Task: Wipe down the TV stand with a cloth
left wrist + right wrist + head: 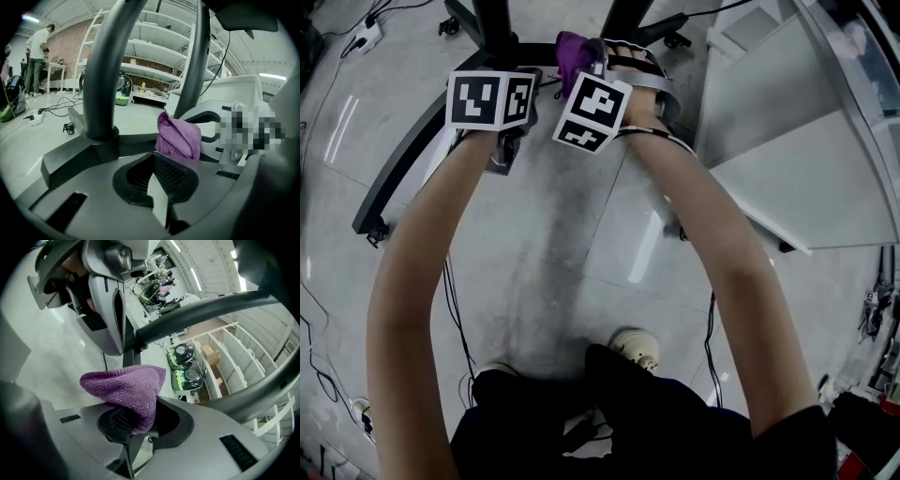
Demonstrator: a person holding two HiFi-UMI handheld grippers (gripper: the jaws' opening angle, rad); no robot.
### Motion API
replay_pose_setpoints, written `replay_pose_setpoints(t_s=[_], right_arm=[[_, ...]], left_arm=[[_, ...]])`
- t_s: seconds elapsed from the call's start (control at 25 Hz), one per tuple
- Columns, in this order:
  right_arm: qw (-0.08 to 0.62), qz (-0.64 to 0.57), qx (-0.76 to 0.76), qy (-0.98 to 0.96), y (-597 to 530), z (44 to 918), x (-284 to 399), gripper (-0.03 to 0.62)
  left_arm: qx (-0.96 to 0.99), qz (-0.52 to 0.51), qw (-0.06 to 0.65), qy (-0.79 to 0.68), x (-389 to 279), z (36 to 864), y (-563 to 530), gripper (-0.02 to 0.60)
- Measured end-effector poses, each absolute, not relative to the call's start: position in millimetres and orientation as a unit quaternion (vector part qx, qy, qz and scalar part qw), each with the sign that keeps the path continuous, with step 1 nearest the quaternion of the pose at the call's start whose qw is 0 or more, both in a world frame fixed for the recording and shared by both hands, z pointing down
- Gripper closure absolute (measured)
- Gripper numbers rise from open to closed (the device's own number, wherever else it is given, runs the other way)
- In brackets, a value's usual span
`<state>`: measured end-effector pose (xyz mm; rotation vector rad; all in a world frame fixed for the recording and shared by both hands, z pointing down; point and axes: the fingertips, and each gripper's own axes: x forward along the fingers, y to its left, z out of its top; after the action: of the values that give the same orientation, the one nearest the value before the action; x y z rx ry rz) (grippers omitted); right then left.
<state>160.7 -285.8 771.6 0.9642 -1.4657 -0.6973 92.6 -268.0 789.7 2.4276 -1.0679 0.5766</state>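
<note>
Purple cloth [125,391] sits pinched in the right gripper [124,423]; the left gripper [157,183] is closed, just beside.

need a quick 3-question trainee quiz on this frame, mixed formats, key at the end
1. Multiple choice: what holds the cloth?
A. the left gripper
B. the right gripper
C. nothing, it lies on the floor
2. True or false: the cloth is spread flat on the TV stand's base.
3. Fill in: the cloth's colour is ____.
Key: 1 B. 2 false, it sits bunched in the right gripper. 3 purple.
</note>
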Motion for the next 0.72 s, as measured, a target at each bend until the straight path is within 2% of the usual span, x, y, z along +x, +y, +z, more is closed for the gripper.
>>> replay_pose_setpoints(t_s=[0.44,0.72], right_arm=[[0.588,-0.283,0.418,-0.632,-257,770,196,0.508],[0.56,-0.243,0.457,-0.647,-244,758,227,0.508]], left_arm=[[0.897,0.195,0.218,-0.33,144,790,-243,0.575],[0.918,0.17,0.215,-0.287,191,780,-232,0.575]])
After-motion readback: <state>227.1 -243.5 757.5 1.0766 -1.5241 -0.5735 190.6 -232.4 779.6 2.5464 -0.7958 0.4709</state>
